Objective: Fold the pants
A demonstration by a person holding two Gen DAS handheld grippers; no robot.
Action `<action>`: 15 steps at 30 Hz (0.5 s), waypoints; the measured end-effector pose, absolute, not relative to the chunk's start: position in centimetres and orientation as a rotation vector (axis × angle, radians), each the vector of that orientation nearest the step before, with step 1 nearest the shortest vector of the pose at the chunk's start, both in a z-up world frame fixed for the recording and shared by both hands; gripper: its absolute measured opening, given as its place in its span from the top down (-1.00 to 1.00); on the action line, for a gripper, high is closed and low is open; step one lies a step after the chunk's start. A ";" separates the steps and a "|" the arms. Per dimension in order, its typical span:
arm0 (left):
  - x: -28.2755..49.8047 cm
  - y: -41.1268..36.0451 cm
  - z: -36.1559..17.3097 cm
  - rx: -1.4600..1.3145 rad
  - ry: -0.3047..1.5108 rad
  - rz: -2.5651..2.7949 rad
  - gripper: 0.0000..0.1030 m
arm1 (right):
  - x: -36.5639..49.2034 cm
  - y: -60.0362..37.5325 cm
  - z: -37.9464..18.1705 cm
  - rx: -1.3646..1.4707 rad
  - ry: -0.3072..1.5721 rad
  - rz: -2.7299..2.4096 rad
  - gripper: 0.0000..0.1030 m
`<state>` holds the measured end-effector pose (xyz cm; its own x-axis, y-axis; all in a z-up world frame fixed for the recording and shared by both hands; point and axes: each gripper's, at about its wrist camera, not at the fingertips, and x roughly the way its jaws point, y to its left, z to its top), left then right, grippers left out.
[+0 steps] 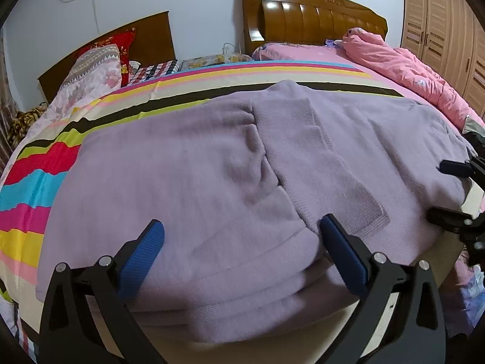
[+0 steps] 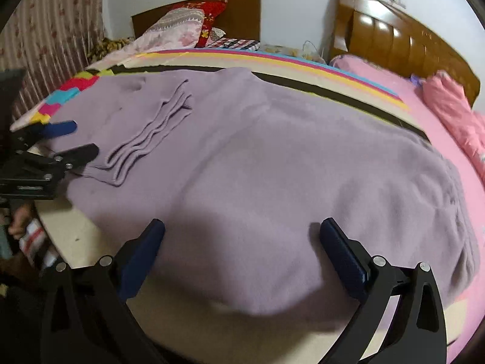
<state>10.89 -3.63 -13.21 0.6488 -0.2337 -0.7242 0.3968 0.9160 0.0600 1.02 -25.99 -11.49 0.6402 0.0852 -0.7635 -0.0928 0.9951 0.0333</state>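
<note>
Lilac knit pants (image 1: 212, 182) lie spread across a bed's striped sheet (image 1: 36, 188), ribbed cuffs (image 2: 151, 145) doubled back near the left claw (image 1: 242, 236). Both that claw and the right claw (image 2: 242, 236) hover spread wide over the near edge, pinching nothing. A clean fold likely calls for gripping the near hem at two well-separated spots, lifting evenly and laying it flush with the far edge
</note>
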 end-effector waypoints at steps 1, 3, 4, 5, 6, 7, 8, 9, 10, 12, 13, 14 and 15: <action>10.9 -3.6 -13.2 0.220 0.787 -0.363 -0.97 | 0.7 -25.7 -11.1 -0.019 0.873 0.086 -0.90; 10.9 -3.5 -13.3 0.216 0.781 -0.364 -0.97 | -0.2 -24.9 -10.2 -0.069 0.835 0.057 -0.90; 10.9 -3.5 -13.3 0.215 0.779 -0.365 -0.97 | -0.3 -24.5 -10.0 -0.087 0.823 0.057 -0.90; 10.8 -3.4 -13.3 0.214 0.778 -0.365 -0.97 | -0.3 -24.3 -10.0 -0.102 0.820 0.060 -0.90; 10.9 -3.4 -13.3 0.213 0.778 -0.366 -0.97 | -0.1 -24.3 -10.3 -0.108 0.831 0.061 -0.90; 10.9 -3.4 -13.3 0.213 0.779 -0.367 -0.97 | 0.3 -24.6 -10.8 -0.093 0.847 0.062 -0.90; 10.9 -3.4 -13.3 0.213 0.780 -0.369 -0.97 | 0.4 -25.5 -11.4 -0.035 0.853 0.086 -0.90; 10.9 -3.4 -13.4 0.211 0.779 -0.370 -0.97 | 0.4 -26.2 -11.6 0.017 0.854 0.104 -0.91; 10.9 -3.3 -13.4 0.209 0.779 -0.372 -0.97 | 0.3 -26.8 -11.7 0.047 0.845 0.117 -0.91; 10.8 -3.3 -13.4 0.208 0.776 -0.372 -0.97 | 0.3 -26.6 -11.4 0.026 0.859 0.105 -0.91; 10.8 -3.3 -13.4 0.207 0.775 -0.372 -0.97 | 0.3 -26.7 -11.0 0.030 0.872 0.087 -0.90; 10.8 -3.3 -13.4 0.207 0.775 -0.372 -0.97 | 0.3 -26.7 -10.5 0.034 0.870 0.068 -0.90; 10.8 -3.3 -13.4 0.207 0.775 -0.372 -0.97 | 0.2 -26.7 -10.1 0.033 0.857 0.059 -0.90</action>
